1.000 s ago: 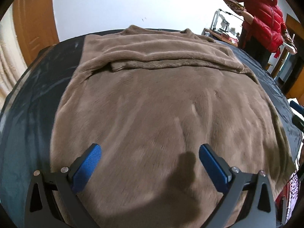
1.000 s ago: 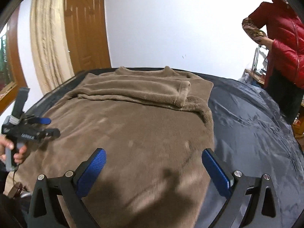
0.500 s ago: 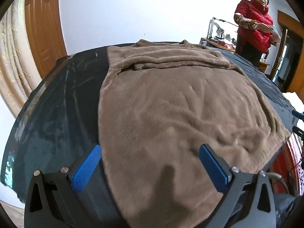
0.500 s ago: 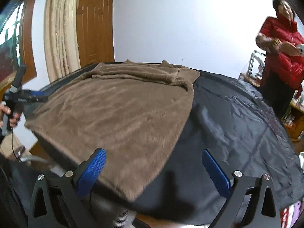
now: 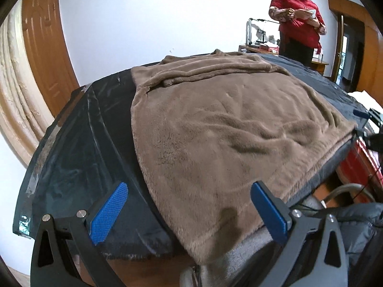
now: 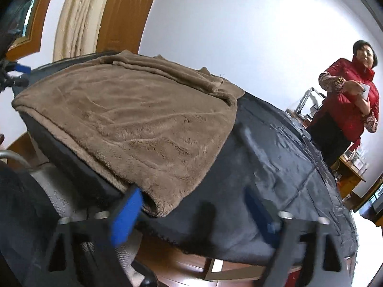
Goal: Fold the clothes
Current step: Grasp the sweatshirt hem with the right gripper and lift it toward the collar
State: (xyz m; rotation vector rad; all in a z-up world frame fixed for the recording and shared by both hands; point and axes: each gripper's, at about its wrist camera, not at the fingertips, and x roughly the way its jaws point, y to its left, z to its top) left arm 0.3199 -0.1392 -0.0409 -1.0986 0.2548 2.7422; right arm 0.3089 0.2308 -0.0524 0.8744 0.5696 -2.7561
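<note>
A brown fleece garment (image 5: 220,124) lies flat on a table under a dark cover (image 5: 79,148), its sleeves folded across the far end. Its hem hangs slightly over the near edge. My left gripper (image 5: 189,212) is open and empty, held just off the near left corner of the hem. My right gripper (image 6: 191,215) is open and empty, at the near right corner of the garment (image 6: 134,119), its left fingertip (image 6: 126,212) close beside the hem, blurred. The right gripper also shows at the right edge of the left wrist view (image 5: 368,129).
A person in a red jacket (image 6: 352,105) stands beyond the table's far right side. A wooden door (image 5: 45,47) and a curtain are at the back left. The dark cover (image 6: 275,157) is bare to the right of the garment. A small side table (image 5: 261,47) stands behind.
Both grippers have drawn back and down from over the garment to its near hem at the table edge. The right one tilted and swung rightward. Both stayed open.
</note>
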